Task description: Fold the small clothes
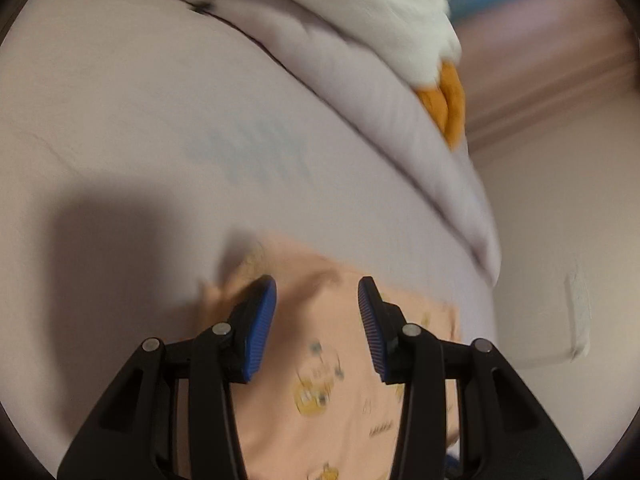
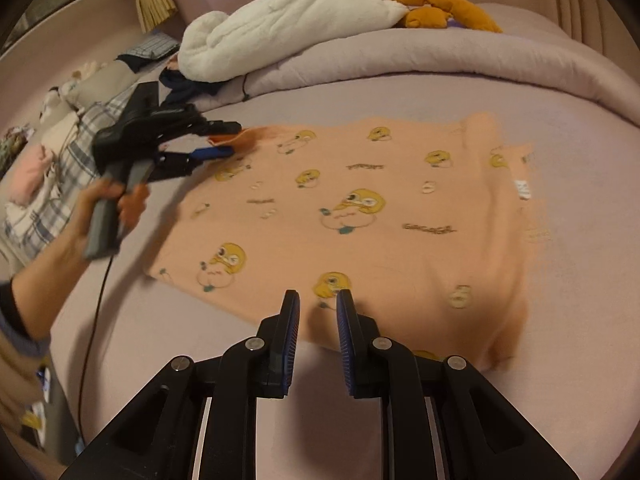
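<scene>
A peach cotton garment printed with yellow ducks [image 2: 360, 216] lies spread nearly flat on a mauve bed sheet [image 2: 560, 152].

Nearest, the right gripper [image 2: 318, 300] hovers over the garment's near hem, its blue pads a narrow gap apart with no cloth between them.

Farther off at the left, a hand [image 2: 100, 208] holds the left gripper [image 2: 228, 140] at the garment's far left corner, jaws partly apart. That corner looks lifted between them, but blur makes it impossible to tell whether it is pinched.

Beyond lie a rolled mauve quilt [image 2: 440, 60] and a white plush toy with orange feet [image 2: 288, 20].

The risk: a loose hold lets the corner slip mid-fold, leaving the fold crooked, and with the near hem unpinned the whole garment may drag across the sheet.
</scene>
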A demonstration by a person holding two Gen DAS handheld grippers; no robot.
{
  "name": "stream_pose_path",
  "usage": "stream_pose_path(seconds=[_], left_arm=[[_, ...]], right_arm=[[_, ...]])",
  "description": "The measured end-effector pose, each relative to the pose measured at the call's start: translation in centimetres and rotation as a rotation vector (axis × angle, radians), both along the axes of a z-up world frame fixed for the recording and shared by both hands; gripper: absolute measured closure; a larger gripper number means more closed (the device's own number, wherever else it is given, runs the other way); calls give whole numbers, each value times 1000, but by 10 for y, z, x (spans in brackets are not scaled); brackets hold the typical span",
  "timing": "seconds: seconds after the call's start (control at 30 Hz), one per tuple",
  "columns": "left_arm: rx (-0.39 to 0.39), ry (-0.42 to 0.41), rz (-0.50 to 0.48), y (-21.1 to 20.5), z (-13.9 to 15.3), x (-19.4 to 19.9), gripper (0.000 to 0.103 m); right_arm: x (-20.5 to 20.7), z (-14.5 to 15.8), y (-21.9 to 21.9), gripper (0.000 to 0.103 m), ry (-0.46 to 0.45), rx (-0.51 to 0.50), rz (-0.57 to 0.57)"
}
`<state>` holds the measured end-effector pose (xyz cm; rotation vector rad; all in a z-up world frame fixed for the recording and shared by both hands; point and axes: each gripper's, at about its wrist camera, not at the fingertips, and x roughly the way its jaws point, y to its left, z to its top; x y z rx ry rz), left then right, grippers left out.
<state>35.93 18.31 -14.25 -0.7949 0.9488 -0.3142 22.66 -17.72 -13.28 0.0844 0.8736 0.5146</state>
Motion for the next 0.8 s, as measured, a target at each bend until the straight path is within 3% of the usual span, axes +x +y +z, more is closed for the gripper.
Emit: stream_pose_path(seconds=[0.13, 0.27, 0.33, 0.47, 0.57, 0.67, 0.73, 0.77, 0.8], left_arm=[[20, -17, 10, 19, 2, -17, 60], [6, -12, -72, 26, -4, -53, 60], [1, -5, -108, 18, -8, -67, 54], [-46, 42, -181, 3, -26, -90, 54], [-52, 34, -198, -5, -28, -99, 54], [-29, 35, -217, -11, -29, -104, 60], [9, 44, -216, -12, -29, -104, 70], [26, 57, -211, -12, -30, -104, 77], [18, 71, -200, -9, -32, -103, 78]], right_arm=[[13, 5, -6, 84, -1, 19, -15], [40, 10, 16, 83, -17, 41, -7], [55, 12, 30, 81, -34, 41, -6], [99, 5, 63, 81, -11, 35, -26], [127, 2, 82, 81, 4, 26, -59], [150, -4, 95, 81, 46, 37, -91], [162, -20, 105, 81, 117, -33, -109], [162, -26, 107, 81, 132, -54, -115], [160, -25, 109, 81, 114, -65, -114]])
